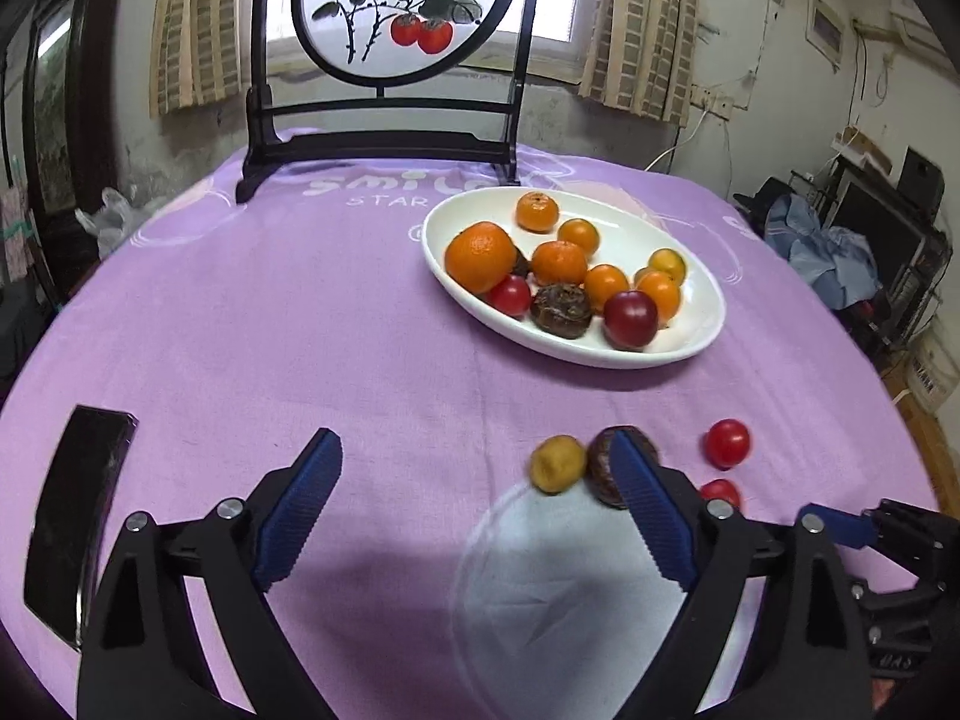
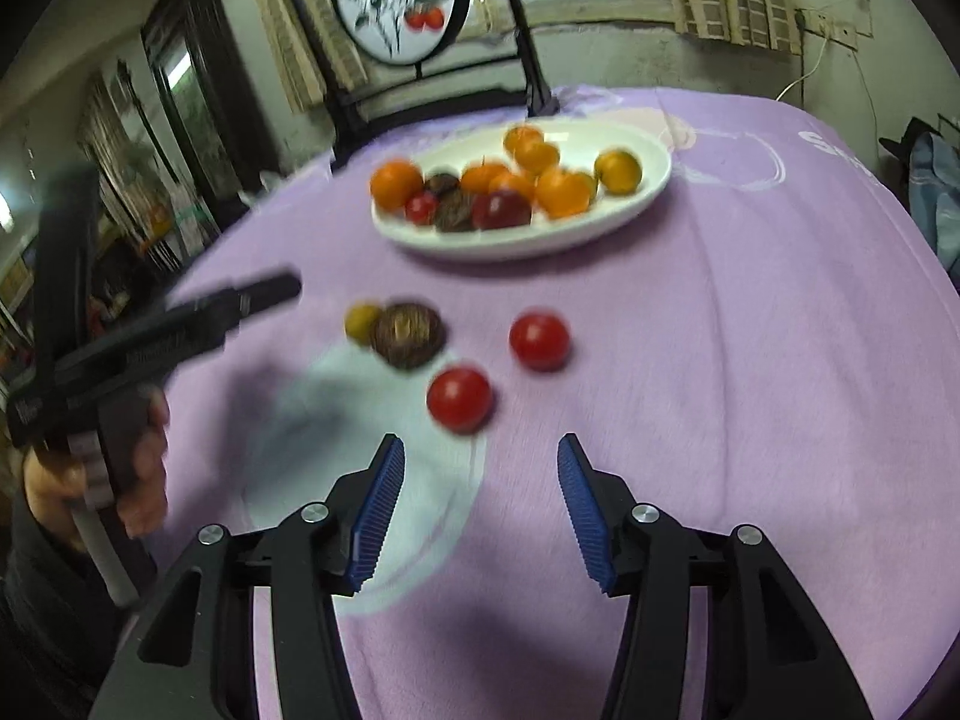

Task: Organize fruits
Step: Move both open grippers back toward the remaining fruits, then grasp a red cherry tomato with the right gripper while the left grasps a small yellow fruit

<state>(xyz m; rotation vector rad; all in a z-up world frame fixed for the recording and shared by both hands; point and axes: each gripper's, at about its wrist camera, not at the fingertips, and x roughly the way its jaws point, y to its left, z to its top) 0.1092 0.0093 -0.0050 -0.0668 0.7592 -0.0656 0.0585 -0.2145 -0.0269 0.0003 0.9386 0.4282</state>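
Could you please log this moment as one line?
left tool: open, empty | right tool: open, empty | plate: fruit | four loose fruits on cloth

Lilac tablecloth (image 1: 300, 312) showing white print at frame top. White oval dish (image 1: 690, 354) carrying orange, dark-red, brown fruit. Lower right: two red tomatoes (image 2: 539, 340), yellow fruit (image 1: 557, 463), brown fruit (image 2: 408, 333). Blue ribbed pads (image 2: 379, 510) gleaming.

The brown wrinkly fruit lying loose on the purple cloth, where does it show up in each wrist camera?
Left wrist view: the brown fruit sits lower right of centre, partly behind the left gripper's right fingertip.
Right wrist view: it lies left of centre, beyond the open right gripper.
Shared landmark: the small yellow fruit right beside it, on its left.
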